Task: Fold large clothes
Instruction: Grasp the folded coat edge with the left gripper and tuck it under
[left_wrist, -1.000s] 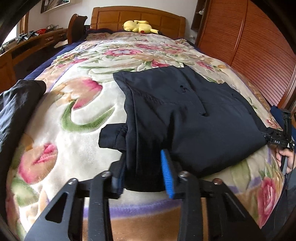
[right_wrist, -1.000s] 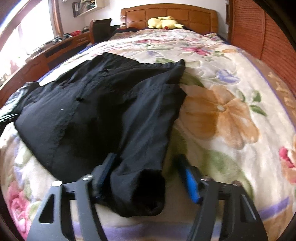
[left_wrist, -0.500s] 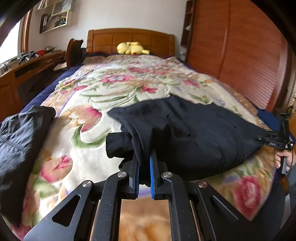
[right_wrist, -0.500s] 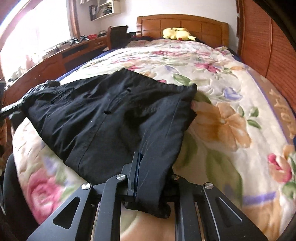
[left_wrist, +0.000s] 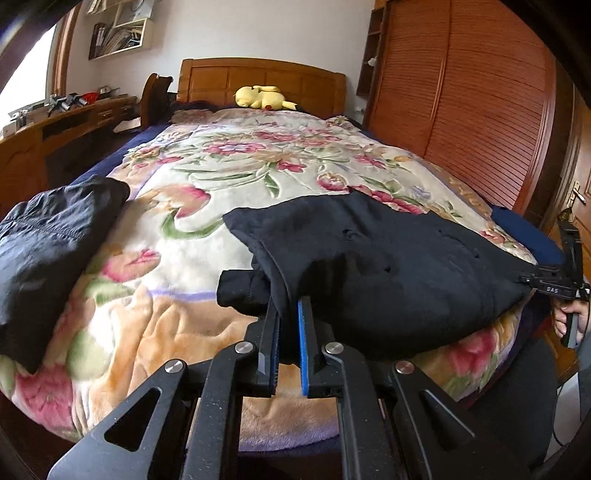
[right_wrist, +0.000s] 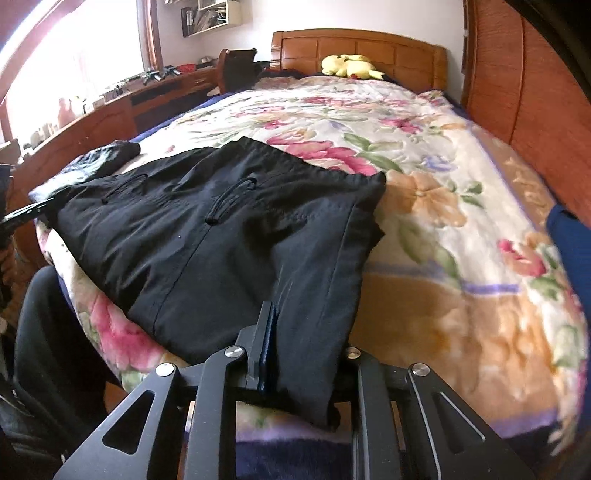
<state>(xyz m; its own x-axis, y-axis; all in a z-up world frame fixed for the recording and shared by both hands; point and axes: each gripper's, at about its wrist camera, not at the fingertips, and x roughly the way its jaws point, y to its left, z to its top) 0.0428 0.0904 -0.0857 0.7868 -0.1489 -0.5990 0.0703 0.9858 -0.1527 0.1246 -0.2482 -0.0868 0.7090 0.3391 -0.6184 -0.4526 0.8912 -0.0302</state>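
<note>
A: Where is the black garment (left_wrist: 388, 269) at this moment?

B: It lies spread on the flowered blanket (left_wrist: 229, 177) of the bed (left_wrist: 258, 79), at the near end. Its near edge hangs a little over the foot of the bed, and each gripper has one near corner.

A: How do the jaws of the left gripper (left_wrist: 287, 314) stand?

B: They have just been closing. Only a narrow slit remains between the blue pads, and a fold of the black cloth is pinched in it. A small rolled part of the garment sticks out to the left of the jaws.

A: And the right gripper (right_wrist: 295, 332)?

B: Its jaws closed first and then opened again slightly. A thick fold of the cloth fills the gap, and it covers the right finger. The end of this fold hangs down below the jaws.

A: Is the right gripper also visible from the left camera?

B: Yes, at the far right edge, with a hand (left_wrist: 570, 317) on its handle. The cloth is stretched between the two grippers.

A: What else is on the bed?

B: A second dark garment (left_wrist: 48, 251) lies bunched at the left edge. A yellow plush toy (left_wrist: 264, 98) rests far away near the wooden headboard. At the right edge lies something blue (right_wrist: 570, 251), but I cannot tell what it is.
</note>
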